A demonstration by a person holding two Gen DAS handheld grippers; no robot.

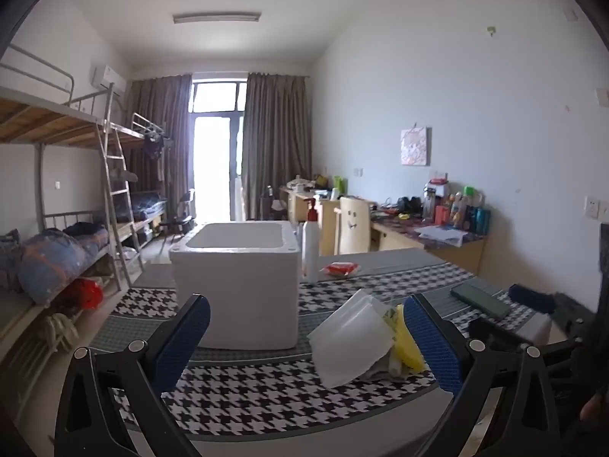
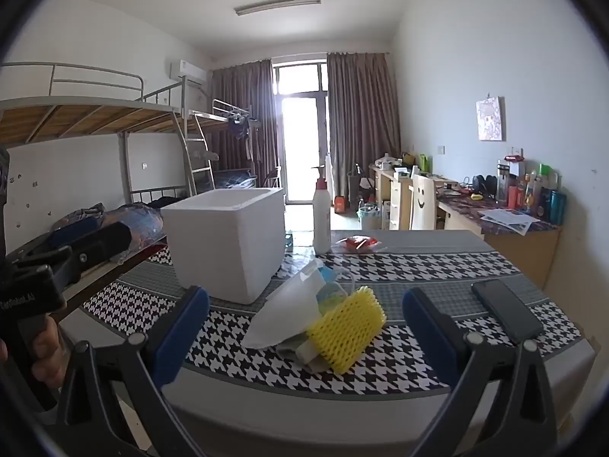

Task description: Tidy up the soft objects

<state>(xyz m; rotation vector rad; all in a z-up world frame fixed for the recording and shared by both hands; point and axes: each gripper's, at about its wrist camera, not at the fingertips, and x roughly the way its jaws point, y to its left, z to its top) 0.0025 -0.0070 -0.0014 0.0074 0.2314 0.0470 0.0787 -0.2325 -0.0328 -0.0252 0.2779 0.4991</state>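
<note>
A pile of soft things lies on the houndstooth tablecloth (image 2: 399, 266): a yellow foam net sleeve (image 2: 344, 327), a white plastic bag (image 2: 289, 312) and a light blue piece (image 2: 329, 276) beneath. The pile also shows in the left wrist view, with the white bag (image 1: 350, 339) and yellow sleeve (image 1: 405, 339). A white foam box (image 1: 238, 278) (image 2: 228, 240) stands open-topped behind it. My left gripper (image 1: 304, 342) is open and empty, near the pile's left. My right gripper (image 2: 304, 331) is open and empty, in front of the pile.
A white pump bottle (image 2: 321, 217) and a red packet (image 2: 356, 243) sit behind the box. A dark phone (image 2: 506, 310) lies at the right. The table's near edge is just below the grippers. Bunk beds (image 1: 57, 228) stand left, desks (image 2: 495, 221) right.
</note>
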